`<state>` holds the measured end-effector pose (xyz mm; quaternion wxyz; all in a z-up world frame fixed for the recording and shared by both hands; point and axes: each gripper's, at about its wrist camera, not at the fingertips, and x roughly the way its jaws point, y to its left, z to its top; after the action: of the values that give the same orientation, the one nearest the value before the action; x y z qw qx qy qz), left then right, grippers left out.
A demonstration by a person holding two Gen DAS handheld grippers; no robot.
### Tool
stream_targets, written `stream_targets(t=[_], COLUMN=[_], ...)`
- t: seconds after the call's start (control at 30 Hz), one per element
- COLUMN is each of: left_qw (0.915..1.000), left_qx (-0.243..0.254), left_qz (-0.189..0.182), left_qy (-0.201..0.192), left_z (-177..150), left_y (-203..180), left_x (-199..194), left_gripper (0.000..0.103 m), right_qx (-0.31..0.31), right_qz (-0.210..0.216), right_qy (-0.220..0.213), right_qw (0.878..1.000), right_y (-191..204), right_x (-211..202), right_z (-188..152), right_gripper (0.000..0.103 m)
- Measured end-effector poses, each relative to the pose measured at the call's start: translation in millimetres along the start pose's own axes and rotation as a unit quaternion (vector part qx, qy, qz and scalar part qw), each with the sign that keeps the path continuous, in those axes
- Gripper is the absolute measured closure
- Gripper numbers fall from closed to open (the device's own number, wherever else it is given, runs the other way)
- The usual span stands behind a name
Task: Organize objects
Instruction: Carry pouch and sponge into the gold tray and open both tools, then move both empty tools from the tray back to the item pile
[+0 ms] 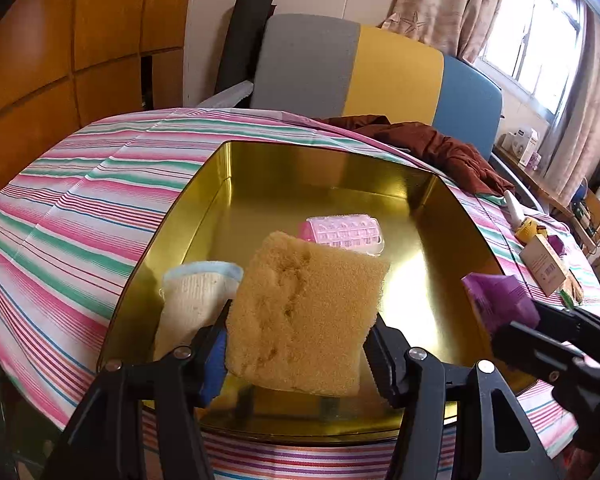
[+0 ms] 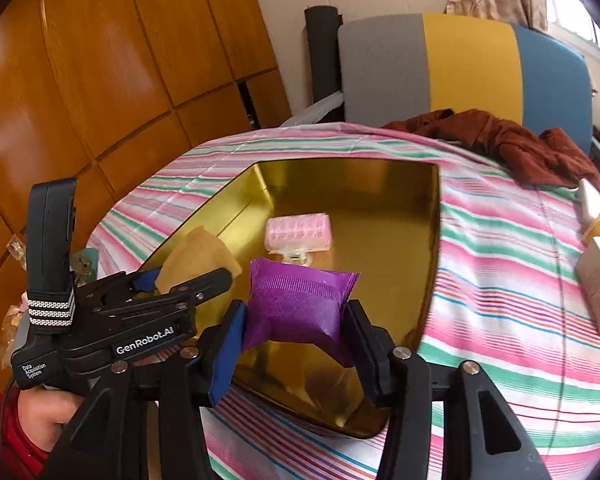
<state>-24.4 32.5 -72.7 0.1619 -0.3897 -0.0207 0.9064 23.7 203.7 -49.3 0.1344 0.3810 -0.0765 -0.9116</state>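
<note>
A gold tin (image 1: 260, 168) lies open on the striped tablecloth (image 1: 80, 200). Inside it are a pink hair roller (image 1: 346, 232) and, at its left wall, a white knitted cloth piece (image 1: 196, 296). My left gripper (image 1: 298, 356) is shut on a yellow sponge (image 1: 304, 312), held above the tin's near half. My right gripper (image 2: 296, 344) is shut on a purple packet (image 2: 300, 300) over the tin's near edge (image 2: 380, 184), with the roller (image 2: 300, 232) beyond it. The left gripper (image 2: 188, 280) and the sponge (image 2: 200, 256) appear at the left in the right wrist view.
A crumpled rust-brown garment (image 1: 440, 148) lies at the table's far right. A cardboard box (image 1: 544, 264) and a white tube (image 1: 514, 204) lie right of the tin. A grey, yellow and blue chair back (image 1: 396, 76) stands behind the table, with wooden cupboards at the left.
</note>
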Motion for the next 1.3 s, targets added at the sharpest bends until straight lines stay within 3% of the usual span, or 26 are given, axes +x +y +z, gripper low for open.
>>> stream_targets(t=[0.13,0.23,0.5,0.87,1.3], left_qw=[0.9999,0.9997,0.996,0.9949,0.9964], left_qx=[-0.005,-0.019,-0.06,-0.07,-0.065], left_qz=[0.009,0.014,0.023,0.036,0.008], left_qy=[-0.002,-0.007,-0.061,-0.062,-0.054], left_z=[-1,-1,2,3,2], left_y=[0,3,11,3,-19], left_x=[0,-3,-25,-30,-34], left_gripper=[0.035,0.018,0.0,0.0,0.0], right_qx=[0.011,0.02,0.037,0.046,0.061], right_qz=[-0.004,-0.003,-0.004,-0.002,-0.039], right_qy=[0.011,0.014,0.001,-0.007,-0.044], right_qw=[1.0,1.0,0.999,0.999,0.996], right_y=[0,-3,-11,-14,-44], right_x=[8,8,-1,-10,-46], right_z=[-2,-4,-6,-6,4], right_gripper=[0.047,0.047,0.047,0.047,0.047])
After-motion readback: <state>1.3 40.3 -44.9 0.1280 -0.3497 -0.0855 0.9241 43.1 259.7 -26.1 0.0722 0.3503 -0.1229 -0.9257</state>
